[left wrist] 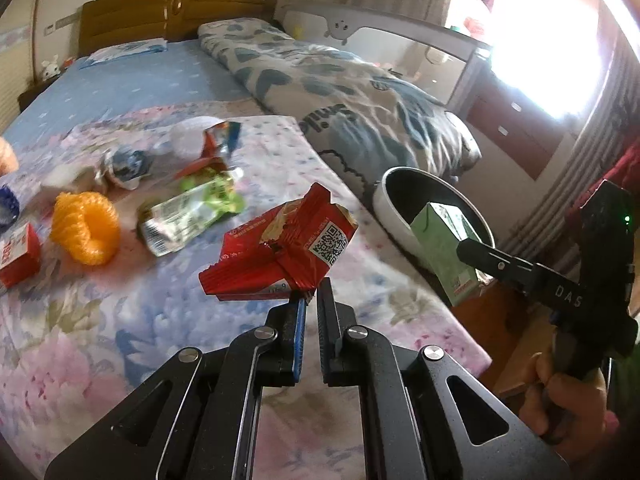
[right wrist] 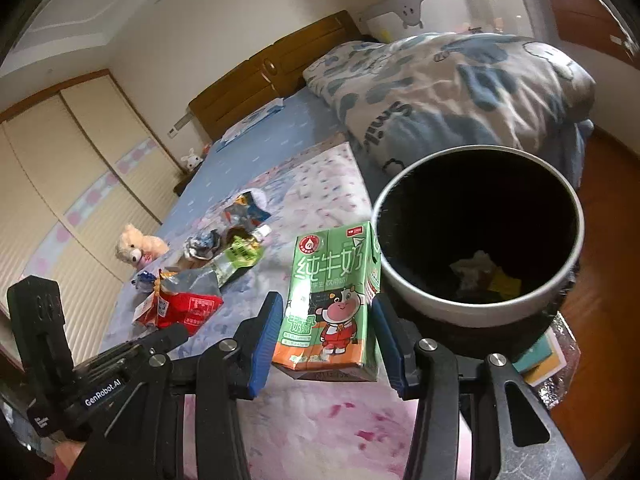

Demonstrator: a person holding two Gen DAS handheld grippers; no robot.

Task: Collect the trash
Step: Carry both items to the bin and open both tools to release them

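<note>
My left gripper [left wrist: 312, 294] is shut on the edge of a red snack wrapper [left wrist: 280, 248] and holds it above the floral bedspread; the wrapper also shows in the right wrist view [right wrist: 180, 308]. My right gripper [right wrist: 326, 324] is shut on a green milk carton [right wrist: 336, 300], upright, just left of the white trash bin [right wrist: 480, 304]. In the left wrist view the carton [left wrist: 440, 248] is at the bin's [left wrist: 392, 208] rim. The bin holds some paper scraps. More trash lies on the bed: a green-labelled plastic bottle [left wrist: 188, 216] and crumpled wrappers [left wrist: 216, 148].
An orange coil toy [left wrist: 86, 226], a small red box [left wrist: 18, 256] and a teddy bear [right wrist: 136, 246] are on the bed. A rolled duvet [left wrist: 340, 96] lies behind the bin. Books [right wrist: 540, 360] sit under the bin, beside wooden floor.
</note>
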